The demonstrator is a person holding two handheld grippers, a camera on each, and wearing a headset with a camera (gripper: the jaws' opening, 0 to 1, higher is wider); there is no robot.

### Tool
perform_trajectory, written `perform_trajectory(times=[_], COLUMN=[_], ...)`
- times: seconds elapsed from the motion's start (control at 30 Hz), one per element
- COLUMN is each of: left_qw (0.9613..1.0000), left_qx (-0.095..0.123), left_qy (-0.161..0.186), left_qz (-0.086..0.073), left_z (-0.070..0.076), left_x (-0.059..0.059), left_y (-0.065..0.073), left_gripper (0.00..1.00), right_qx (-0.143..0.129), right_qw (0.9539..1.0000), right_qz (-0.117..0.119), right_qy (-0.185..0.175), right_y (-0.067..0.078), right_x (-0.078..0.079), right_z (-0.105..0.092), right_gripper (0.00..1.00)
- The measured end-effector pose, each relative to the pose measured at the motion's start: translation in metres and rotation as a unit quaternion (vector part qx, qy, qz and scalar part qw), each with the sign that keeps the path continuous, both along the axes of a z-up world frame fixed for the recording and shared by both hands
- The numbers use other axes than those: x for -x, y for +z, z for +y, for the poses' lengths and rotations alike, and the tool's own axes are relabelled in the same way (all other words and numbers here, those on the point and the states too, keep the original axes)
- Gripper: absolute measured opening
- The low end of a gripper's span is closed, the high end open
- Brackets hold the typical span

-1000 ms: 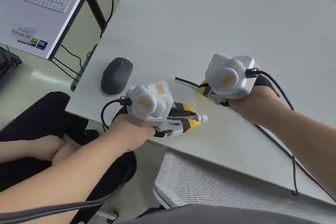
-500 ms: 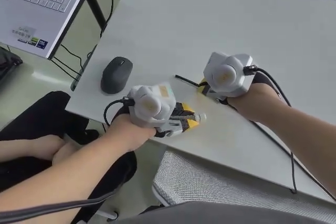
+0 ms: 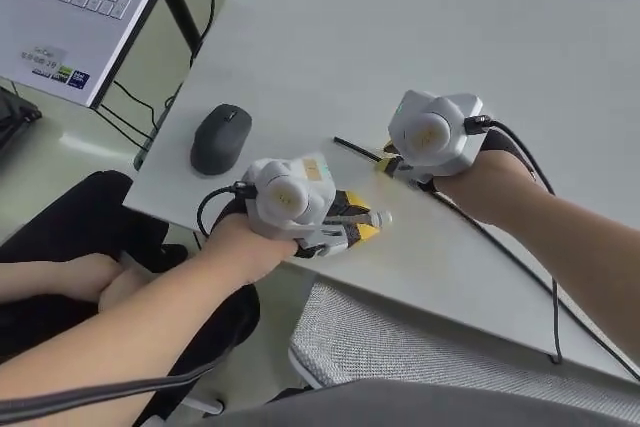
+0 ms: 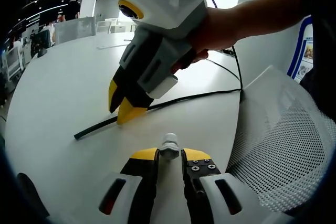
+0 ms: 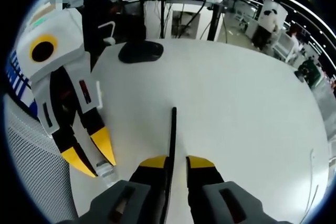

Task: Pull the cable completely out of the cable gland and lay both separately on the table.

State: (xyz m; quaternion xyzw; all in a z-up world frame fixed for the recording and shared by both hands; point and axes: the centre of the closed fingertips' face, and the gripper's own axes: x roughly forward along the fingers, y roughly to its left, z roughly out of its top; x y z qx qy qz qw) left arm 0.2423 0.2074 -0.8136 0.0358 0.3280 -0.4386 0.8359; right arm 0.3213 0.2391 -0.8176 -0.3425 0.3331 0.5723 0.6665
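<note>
Risk, gland: the small pale plastic cable gland (image 4: 169,144) sat only at the very tips of the left gripper (image 4: 169,157). Released carelessly near the front edge of the white table (image 3: 330,37), it might have rolled off.
Risk, cable: the thin black cable (image 5: 172,129) might have sprung sideways when let go.
Left jaws: almost closed, clamped on the gland, which poked out beyond them.
Right jaws: the right gripper (image 5: 177,162) was almost closed on the cable, whose free end ran forward past the tips.
Separation: the cable end looked clear of the gland.
</note>
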Motion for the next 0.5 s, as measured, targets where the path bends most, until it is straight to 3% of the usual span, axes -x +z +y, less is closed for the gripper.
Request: perform_trajectory(times=[0.33, 0.5], left_qw=[1.0000, 0.9999], left_qx=[-0.002, -0.003], left_qy=[0.002, 0.008], left_qz=[-0.002, -0.006], left_z=[0.001, 0.004], left_x=[-0.001, -0.003], left_y=[0.001, 0.002], left_gripper=[0.20, 0.22], right_qx=[-0.024, -0.041], right_qw=[0.9994, 0.9976], right_qz=[0.004, 0.008], right_qy=[-0.025, -0.055], right_y=[0.019, 0.034], right_x=[-0.003, -0.008], right_z=[-0.003, -0.013], right_gripper=[0.14, 0.20])
